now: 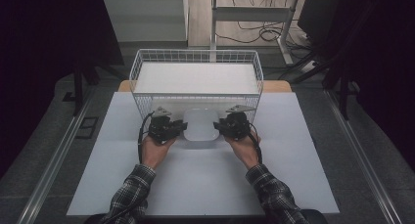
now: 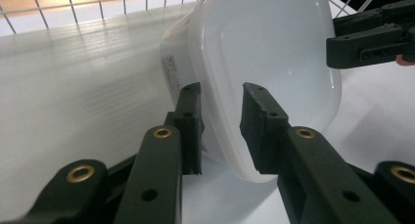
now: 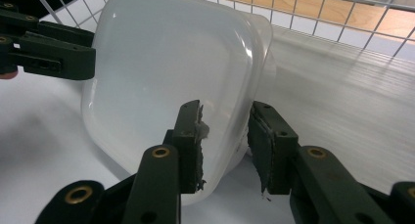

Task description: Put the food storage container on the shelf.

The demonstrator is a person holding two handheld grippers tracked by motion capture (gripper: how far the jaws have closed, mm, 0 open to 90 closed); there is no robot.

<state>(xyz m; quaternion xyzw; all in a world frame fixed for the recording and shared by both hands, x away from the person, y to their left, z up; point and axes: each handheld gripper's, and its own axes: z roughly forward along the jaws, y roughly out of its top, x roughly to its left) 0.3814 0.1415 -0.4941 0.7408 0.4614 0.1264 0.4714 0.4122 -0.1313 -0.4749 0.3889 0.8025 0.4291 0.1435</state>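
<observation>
White plastic container (image 1: pixel 200 126) sits on the table (image 1: pixel 293 185), against the front wall of the wire basket (image 1: pixel 142 62). Left gripper (image 2: pixel 222 121): jaws apart, straddling the container's left rim, no clamp visible. Right gripper (image 3: pixel 225 136): jaws apart, straddling the right rim, gaps on both sides. Both hands at container sides.

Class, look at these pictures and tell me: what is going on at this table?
A person holds a black two-jaw gripper in each hand at a white table. Between them stands a white translucent plastic container with rounded corners, just in front of a white wire basket. The left gripper and the right gripper each straddle one side edge of the container, with gaps at the pads, so neither looks clamped.
</observation>
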